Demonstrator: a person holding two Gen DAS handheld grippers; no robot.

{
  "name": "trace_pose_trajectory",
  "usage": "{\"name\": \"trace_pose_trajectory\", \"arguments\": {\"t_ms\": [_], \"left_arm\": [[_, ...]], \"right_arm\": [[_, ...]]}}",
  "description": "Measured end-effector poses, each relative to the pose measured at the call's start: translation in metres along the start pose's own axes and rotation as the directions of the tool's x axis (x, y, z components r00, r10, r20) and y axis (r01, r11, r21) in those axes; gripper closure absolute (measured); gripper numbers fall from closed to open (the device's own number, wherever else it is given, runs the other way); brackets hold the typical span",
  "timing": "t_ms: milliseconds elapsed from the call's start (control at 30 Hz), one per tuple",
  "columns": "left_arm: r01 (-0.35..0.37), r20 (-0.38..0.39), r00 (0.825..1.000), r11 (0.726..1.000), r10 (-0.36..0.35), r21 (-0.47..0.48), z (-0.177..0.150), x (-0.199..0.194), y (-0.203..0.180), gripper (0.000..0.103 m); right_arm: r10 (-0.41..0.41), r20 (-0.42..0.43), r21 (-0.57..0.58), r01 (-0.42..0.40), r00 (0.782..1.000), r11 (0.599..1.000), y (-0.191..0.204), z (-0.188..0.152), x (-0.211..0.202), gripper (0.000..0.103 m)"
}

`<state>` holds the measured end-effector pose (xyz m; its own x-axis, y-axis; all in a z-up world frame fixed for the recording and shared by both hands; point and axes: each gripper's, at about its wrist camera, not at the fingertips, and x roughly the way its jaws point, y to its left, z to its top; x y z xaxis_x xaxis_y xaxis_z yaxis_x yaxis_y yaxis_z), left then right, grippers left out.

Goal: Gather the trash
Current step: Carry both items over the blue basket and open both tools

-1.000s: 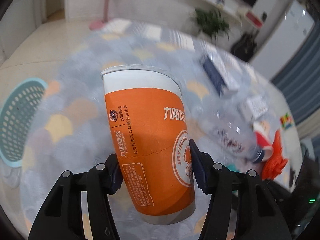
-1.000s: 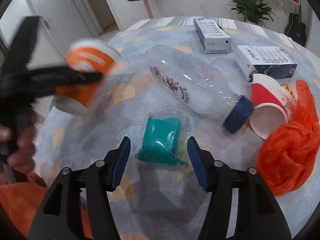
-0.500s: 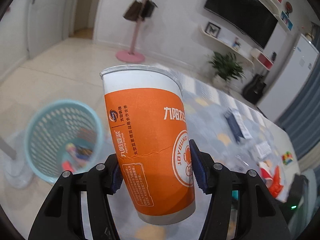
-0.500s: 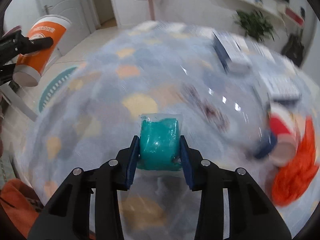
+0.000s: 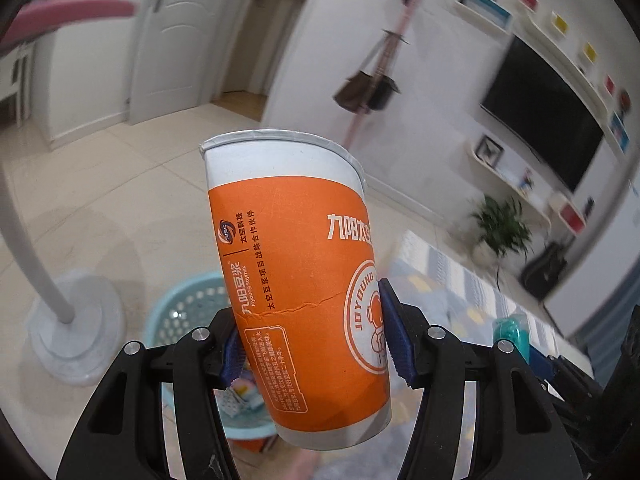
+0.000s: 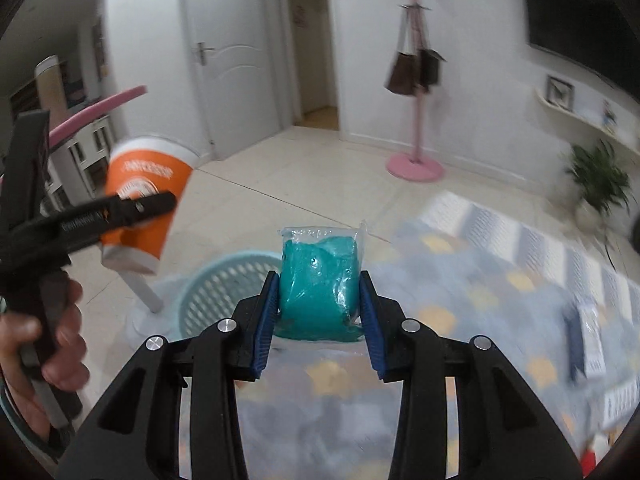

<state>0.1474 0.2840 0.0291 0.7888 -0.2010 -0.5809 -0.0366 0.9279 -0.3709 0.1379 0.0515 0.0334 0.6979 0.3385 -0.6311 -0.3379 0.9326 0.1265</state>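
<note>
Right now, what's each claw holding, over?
Left gripper shut on orange cup. Right gripper shut on teal packet. Blue basket below, nothing blocking.

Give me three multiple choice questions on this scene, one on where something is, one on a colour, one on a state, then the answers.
1. Where is the laundry-style basket?
A. on the floor beside the table
B. on the table
C. on a wall shelf

2. What colour is the band on the paper cup?
A. green
B. orange
C. purple

3. What is the right gripper doing?
A. hanging open
B. closed on nothing
C. shut on the teal packet

Answers: 1 A, it stands on the tiles by the cloth-covered table. 2 B, an orange band under a white rim. 3 C, both pads press the packet's sides, while the left gripper clamps the cup.
</note>
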Motion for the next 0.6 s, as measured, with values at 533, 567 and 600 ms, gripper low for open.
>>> {"name": "trace_pose_trajectory", "arguments": {"t_ms": [533,567,600], "left_arm": [[-0.126,-0.192,0.977,0.979,0.095,-0.157,-0.053,0.09,0.097,0.047],[-0.134,-0.202,0.974,0.979,0.101,-0.157,-0.056,0.094,0.1,0.047],[-0.143,-0.214,0.971,0.977,0.108,-0.155,-0.06,0.099,0.101,0.046]], "right_arm": [[0.091,-0.23,0.076,-0.075,0.969,0.994,0.036,-0.024,0.146,0.067],[0.095,-0.241,0.088,-0.076,0.966,0.993,0.034,-0.026,0.153,0.067],[0.101,-0.25,0.098,-0.079,0.963,0.992,0.033,-0.028,0.159,0.067]]}}
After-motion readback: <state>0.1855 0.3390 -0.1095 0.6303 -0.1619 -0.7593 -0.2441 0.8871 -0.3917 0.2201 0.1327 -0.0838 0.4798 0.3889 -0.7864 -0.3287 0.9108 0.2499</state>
